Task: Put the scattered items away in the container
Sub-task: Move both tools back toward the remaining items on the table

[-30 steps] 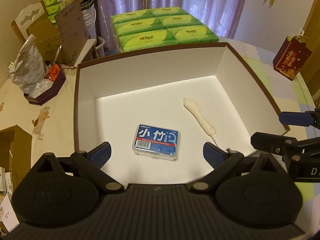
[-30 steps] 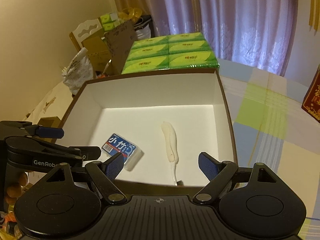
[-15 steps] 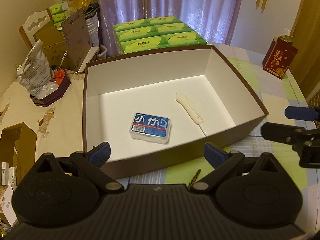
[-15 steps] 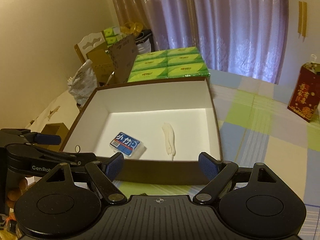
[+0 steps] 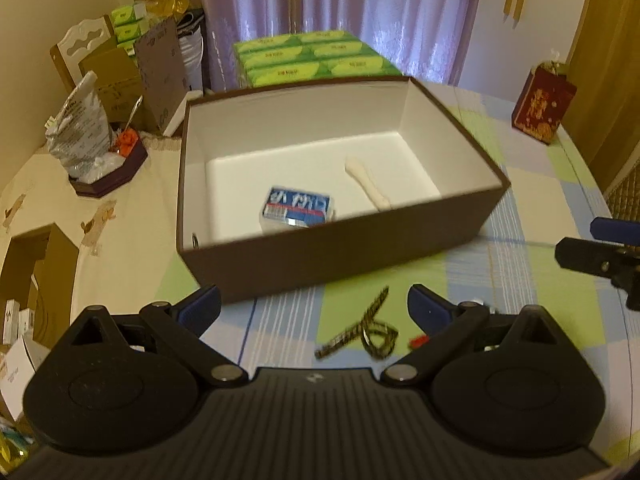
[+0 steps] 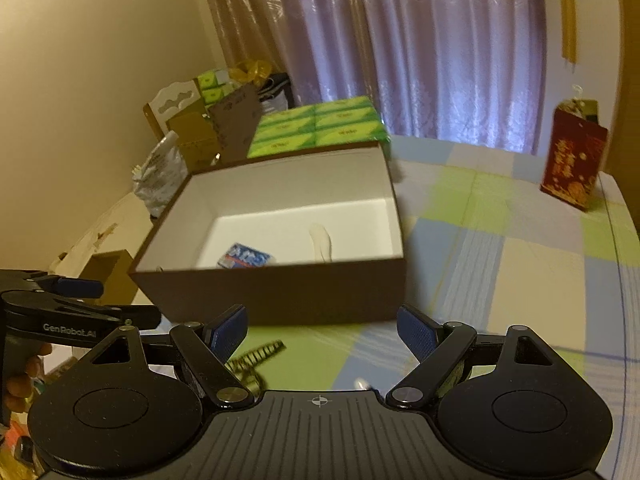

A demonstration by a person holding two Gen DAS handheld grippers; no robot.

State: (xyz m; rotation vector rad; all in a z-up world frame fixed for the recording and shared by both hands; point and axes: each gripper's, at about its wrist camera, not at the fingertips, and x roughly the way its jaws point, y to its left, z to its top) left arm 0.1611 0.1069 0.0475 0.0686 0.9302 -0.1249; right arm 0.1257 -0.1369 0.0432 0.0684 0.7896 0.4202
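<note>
Your fingers on both grippers were wide apart and held nothing. Your left gripper (image 5: pixel 314 306) hung over the table just in front of the brown box (image 5: pixel 340 254), and your right gripper (image 6: pixel 322 330) hung near it on the right. Inside the box lay a blue packet (image 5: pixel 298 210) and a white stick-shaped thing (image 5: pixel 368 182), so you had two items put away. One striped ribbon (image 5: pixel 362 330) lay on the tablecloth (image 5: pixel 532 280) outside the box, close to the box's front wall and between your left fingers. A small red bit (image 5: pixel 418 341) sat beside it, too blurry to name. I think you were at the step of going for the next loose thing. To get the ribbon, you would need to lower the left gripper, pinch the thin strip flat against the cloth, then lift it over the box wall. The cloth had green, blue and cream squares. Green tissue packs (image 5: pixel 312 58) sat behind the box, a red gift bag (image 5: pixel 542 106) stood at the far right, and purple curtains (image 6: pixel 440 48) hung at the back.
</note>
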